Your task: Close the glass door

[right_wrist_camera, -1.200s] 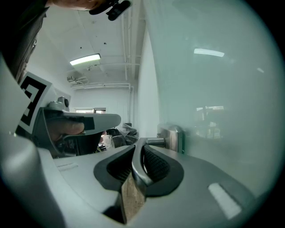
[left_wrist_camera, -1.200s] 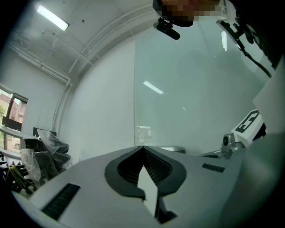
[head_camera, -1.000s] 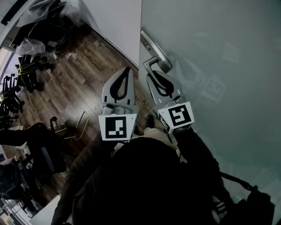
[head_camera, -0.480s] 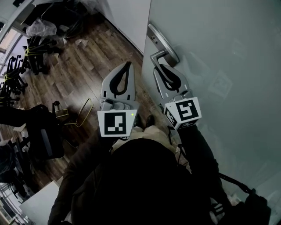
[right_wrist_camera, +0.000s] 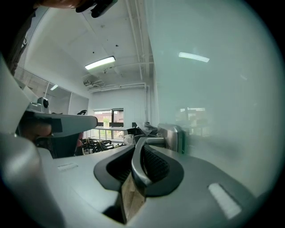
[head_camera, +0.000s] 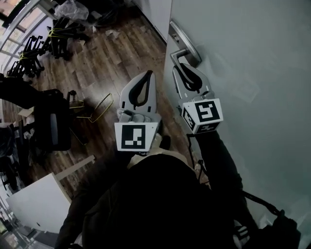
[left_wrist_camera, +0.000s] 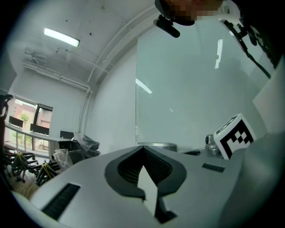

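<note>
The frosted glass door (head_camera: 252, 73) fills the right of the head view, with its metal lever handle (head_camera: 181, 52) near its left edge. My right gripper (head_camera: 183, 67) is shut on the handle; in the right gripper view the lever (right_wrist_camera: 136, 171) runs between the closed jaws of that gripper (right_wrist_camera: 141, 149) toward the handle plate (right_wrist_camera: 173, 133). My left gripper (head_camera: 147, 75) hangs just left of the door edge, over the floor, shut with nothing in it. In the left gripper view that gripper (left_wrist_camera: 143, 148) points up at the glass door (left_wrist_camera: 187, 98).
A dark wood floor (head_camera: 97, 63) lies left of the door. Folded black chairs (head_camera: 39, 48) crowd the far left, with a black office chair (head_camera: 51, 124) and a yellow wire frame (head_camera: 99, 109) nearer. A white table corner (head_camera: 34, 202) is at lower left, and a white wall (head_camera: 158, 12) adjoins the door.
In the head view the door edge and handle have shifted right and up, and more floor shows at left. The right gripper stays on the handle; the left gripper has followed alongside.
</note>
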`<state>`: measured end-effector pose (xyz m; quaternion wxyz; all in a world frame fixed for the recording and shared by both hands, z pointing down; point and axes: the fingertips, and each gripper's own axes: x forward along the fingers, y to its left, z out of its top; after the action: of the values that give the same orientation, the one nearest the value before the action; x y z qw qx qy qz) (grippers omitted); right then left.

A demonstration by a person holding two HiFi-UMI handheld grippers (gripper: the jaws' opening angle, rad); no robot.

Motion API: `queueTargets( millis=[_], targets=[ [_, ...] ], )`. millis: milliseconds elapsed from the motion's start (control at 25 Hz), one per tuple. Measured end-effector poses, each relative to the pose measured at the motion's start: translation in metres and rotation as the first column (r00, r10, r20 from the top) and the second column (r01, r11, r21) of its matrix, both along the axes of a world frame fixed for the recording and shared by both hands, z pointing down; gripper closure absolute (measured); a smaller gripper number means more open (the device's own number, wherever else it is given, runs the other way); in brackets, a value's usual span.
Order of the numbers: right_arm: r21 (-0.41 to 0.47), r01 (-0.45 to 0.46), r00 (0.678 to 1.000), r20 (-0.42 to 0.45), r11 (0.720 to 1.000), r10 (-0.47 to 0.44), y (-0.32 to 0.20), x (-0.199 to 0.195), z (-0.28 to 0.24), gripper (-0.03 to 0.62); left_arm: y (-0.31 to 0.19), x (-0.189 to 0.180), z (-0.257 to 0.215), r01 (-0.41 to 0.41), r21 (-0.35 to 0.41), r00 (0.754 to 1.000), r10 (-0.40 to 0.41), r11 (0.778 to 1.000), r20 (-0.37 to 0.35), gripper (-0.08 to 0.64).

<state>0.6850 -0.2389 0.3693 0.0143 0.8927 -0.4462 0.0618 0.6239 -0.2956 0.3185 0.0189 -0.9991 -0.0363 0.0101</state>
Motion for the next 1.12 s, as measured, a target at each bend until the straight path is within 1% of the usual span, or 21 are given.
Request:
queueTargets(
  millis=[120,240,400,560,680,800,1000,1120],
  targets=[
    [0.003,0.035,0.999,-0.011,0.999,-0.035,-0.015,-0.022,0.001,0.535,-0.015,-0.037,0.003,0.054,-0.009,0.999,-0.054,0.999,-0.001,0.563],
    [0.008,0.071,0.997,-0.008,0.997,-0.071,-0.029,-0.041,0.007,0.534,-0.033,-0.062,0.01,0.111,-0.01,0.994,-0.111,0.994,0.007,0.563],
    [0.015,0.109,0.994,-0.015,0.994,-0.109,-0.05,-0.069,0.006,0.534,-0.059,-0.093,0.008,0.153,0.004,0.988,-0.153,0.988,-0.011,0.563],
    [0.003,0.143,0.99,-0.017,0.99,-0.143,-0.073,-0.107,0.012,0.534,-0.084,-0.125,0.014,0.168,-0.012,0.986,-0.169,0.986,-0.019,0.563],
    [-0.001,0.173,0.985,-0.021,0.985,-0.173,-0.08,-0.12,0.012,0.534,-0.089,-0.132,0.01,0.168,-0.018,0.985,-0.169,0.986,-0.021,0.563],
    [0.004,0.202,0.979,-0.029,0.979,-0.202,-0.087,-0.129,0.009,0.534,-0.092,-0.135,0.005,0.161,-0.007,0.986,-0.162,0.987,-0.034,0.563],
    [0.002,0.247,0.968,-0.031,0.969,-0.247,-0.104,-0.169,0.008,0.534,-0.102,-0.166,0.006,0.168,-0.015,0.985,-0.169,0.986,-0.029,0.563],
    [0.011,0.275,0.961,-0.023,0.961,-0.274,-0.107,-0.186,0.005,0.534,-0.097,-0.177,-0.003,0.181,0.001,0.983,-0.181,0.984,-0.038,0.564]
  ],
)
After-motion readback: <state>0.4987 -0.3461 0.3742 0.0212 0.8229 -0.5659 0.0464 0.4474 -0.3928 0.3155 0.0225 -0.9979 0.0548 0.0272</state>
